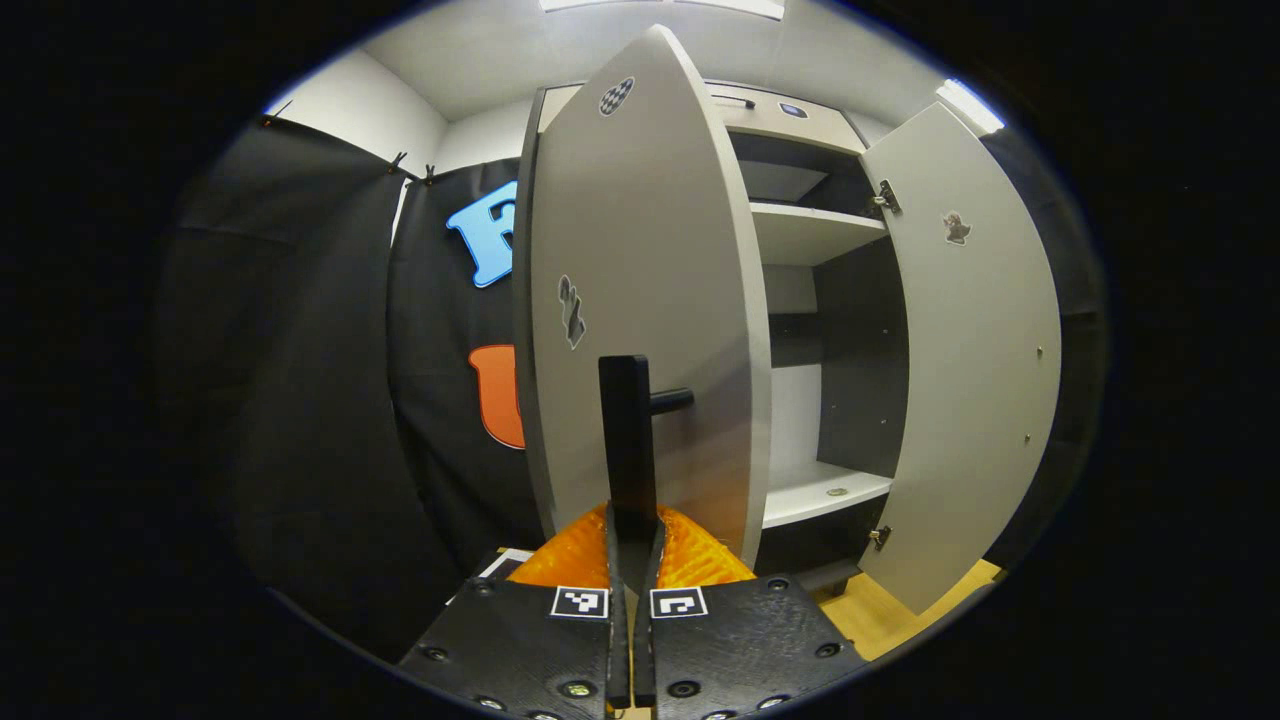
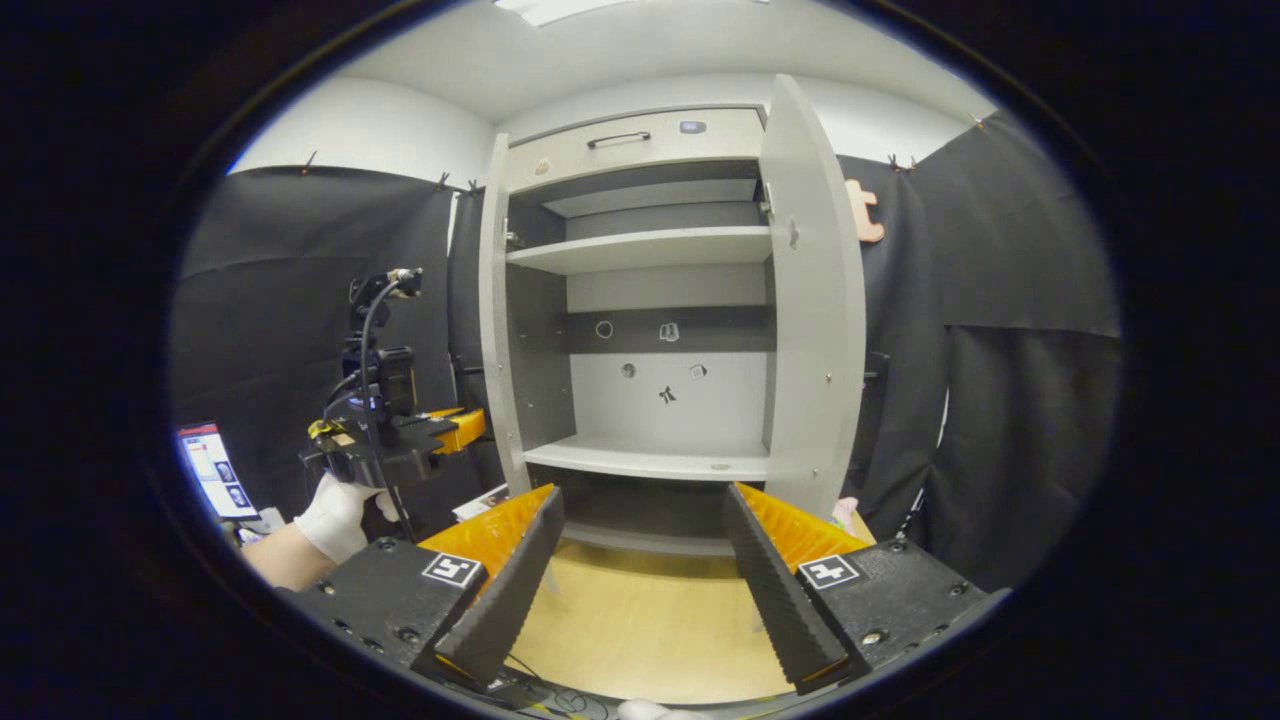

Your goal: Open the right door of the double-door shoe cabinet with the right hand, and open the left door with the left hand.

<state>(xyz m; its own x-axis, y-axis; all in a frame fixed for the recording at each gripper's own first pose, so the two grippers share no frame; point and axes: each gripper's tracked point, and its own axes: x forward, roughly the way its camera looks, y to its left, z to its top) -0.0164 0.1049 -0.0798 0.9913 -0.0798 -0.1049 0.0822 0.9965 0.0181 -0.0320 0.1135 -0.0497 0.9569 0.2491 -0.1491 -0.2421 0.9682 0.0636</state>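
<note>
So here's where we are with the shoe cabinet (image 2: 640,330). In the left gripper view our left gripper (image 1: 632,560) has its fingers pressed together on the bottom end of the black handle (image 1: 628,440) of the left door (image 1: 640,300). The handle is a bar with its long axis running straight up, 12 to 6 o'clock, rising from between the fingertips, with its stub going off toward 3 o'clock into the door face. That's the relation that matters: the door's free edge sits at about 1 o'clock from the gripper and the hinge side off toward 10 o'clock, so we'd guess any further pull has to follow the arc round that hinge, not come straight back.

The left door looks already swung well out, and in the right gripper view we see it nearly edge-on at about 10 o'clock, with the left gripper and a gloved hand (image 2: 335,515) beside it.

The right gripper (image 2: 640,560) is spread wide and holding nothing. The right door (image 2: 815,310) stands open at about 1 o'clock from it, well apart, with the shelves showing between the two doors.

By our read both doors are open and the task is about done.
</note>
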